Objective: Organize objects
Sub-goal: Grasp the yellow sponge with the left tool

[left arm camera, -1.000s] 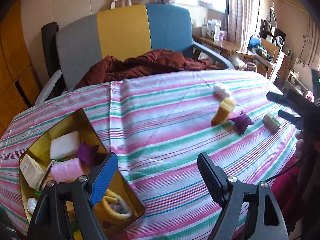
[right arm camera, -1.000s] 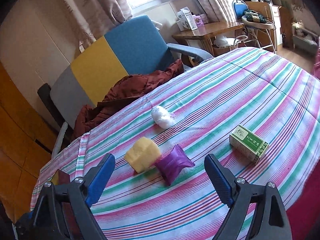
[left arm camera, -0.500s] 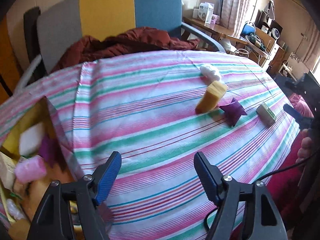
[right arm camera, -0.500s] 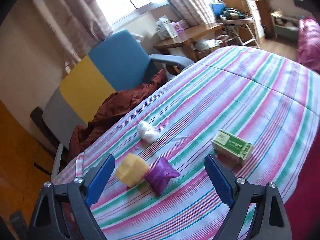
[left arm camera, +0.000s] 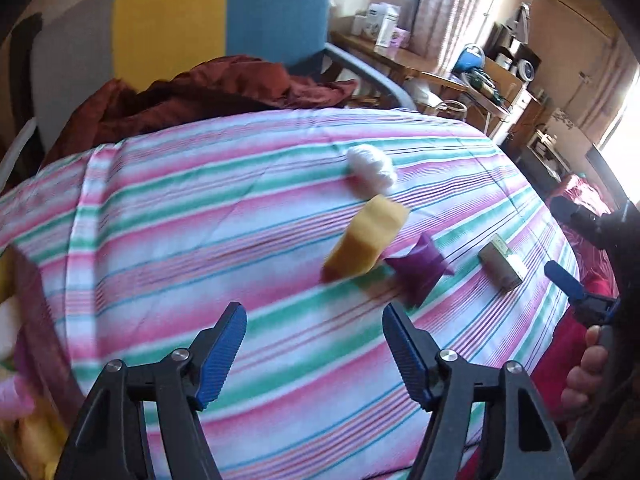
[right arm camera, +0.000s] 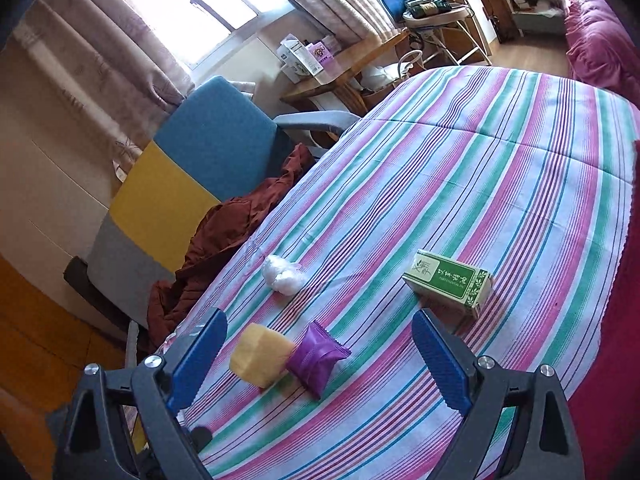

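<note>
On the striped tablecloth lie a yellow block, a purple packet, a white wad and a green box. My left gripper is open and empty, in front of the yellow block. My right gripper is open and empty, its jaws on either side of the block and packet in its view, above them. It also shows at the right edge of the left wrist view.
The gold tin with sorted items shows at the far left edge. A tricolour chair with a brown jacket stands behind the table. A red bedspread and cluttered side tables lie to the right.
My left gripper has swung right, away from the tin and toward the loose items. My right gripper has moved closer over the block and packet. Both stay open.
</note>
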Demonstrator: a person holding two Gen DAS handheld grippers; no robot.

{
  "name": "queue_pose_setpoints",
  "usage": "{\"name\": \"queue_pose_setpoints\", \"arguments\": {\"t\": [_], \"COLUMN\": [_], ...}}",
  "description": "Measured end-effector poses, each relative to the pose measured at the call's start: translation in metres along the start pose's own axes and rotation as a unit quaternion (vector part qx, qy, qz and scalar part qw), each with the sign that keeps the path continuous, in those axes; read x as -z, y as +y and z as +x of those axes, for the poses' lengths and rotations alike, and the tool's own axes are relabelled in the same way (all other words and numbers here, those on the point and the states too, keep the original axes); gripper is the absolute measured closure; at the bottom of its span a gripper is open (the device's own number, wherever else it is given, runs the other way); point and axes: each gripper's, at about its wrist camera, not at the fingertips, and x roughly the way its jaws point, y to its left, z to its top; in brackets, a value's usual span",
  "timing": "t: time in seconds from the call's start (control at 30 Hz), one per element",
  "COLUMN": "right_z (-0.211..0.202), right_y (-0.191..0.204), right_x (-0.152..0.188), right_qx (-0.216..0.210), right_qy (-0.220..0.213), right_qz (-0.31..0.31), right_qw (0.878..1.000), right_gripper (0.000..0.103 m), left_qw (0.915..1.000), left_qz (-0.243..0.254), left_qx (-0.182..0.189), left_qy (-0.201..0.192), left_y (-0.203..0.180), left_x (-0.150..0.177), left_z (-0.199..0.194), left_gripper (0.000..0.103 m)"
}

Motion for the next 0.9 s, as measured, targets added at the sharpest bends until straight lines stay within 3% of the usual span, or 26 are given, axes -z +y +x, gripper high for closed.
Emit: {"name": "queue_pose_setpoints", "arguments": {"t": [0.37,0.43,0.47,0.5,0.6,0.9], "right_z": [0.01,0.013,0.015,0.016,0.016,0.019], "right_y": [0.0,0.001,0.001,0.002,0.002,-0.001], "right_x": [0.003,0.003,0.004,0.004,0.004,0.003], "right_qx": [-0.012,-0.013,-0.013,-0.012,-0.007,0.003], "right_qy": [0.027,0.033,0.037,0.039,0.034,0.037], "right_qz": [0.005,0.005,0.004,0.003,-0.001,0.005], "right_qw": [1.0,0.999,0.999,0.999,0.999,0.999], "right_gripper": [0.007,0.007,0.007,0.007,0.007,0.007], "left_qw": [0.9957,0.9942,0.9941,0.9944,0.997,0.9996], "left_qz": [0.092,0.104,0.103,0.099,0.071,0.007], "left_qx": [-0.012,-0.019,-0.017,-0.012,0.023,0.004], "left_qy": [0.003,0.015,0.027,0.035,0.021,-0.025], "left_y": [-0.049,-0.053,-0.052,-0.05,-0.034,0.008], "left_x": [-0.039,-0.042,-0.043,-0.043,-0.039,0.031], "left_z": [0.057,0.071,0.08,0.085,0.077,0.014], "left_gripper": [0.032,0.039,0.058,0.064,0.067,0.067]}}
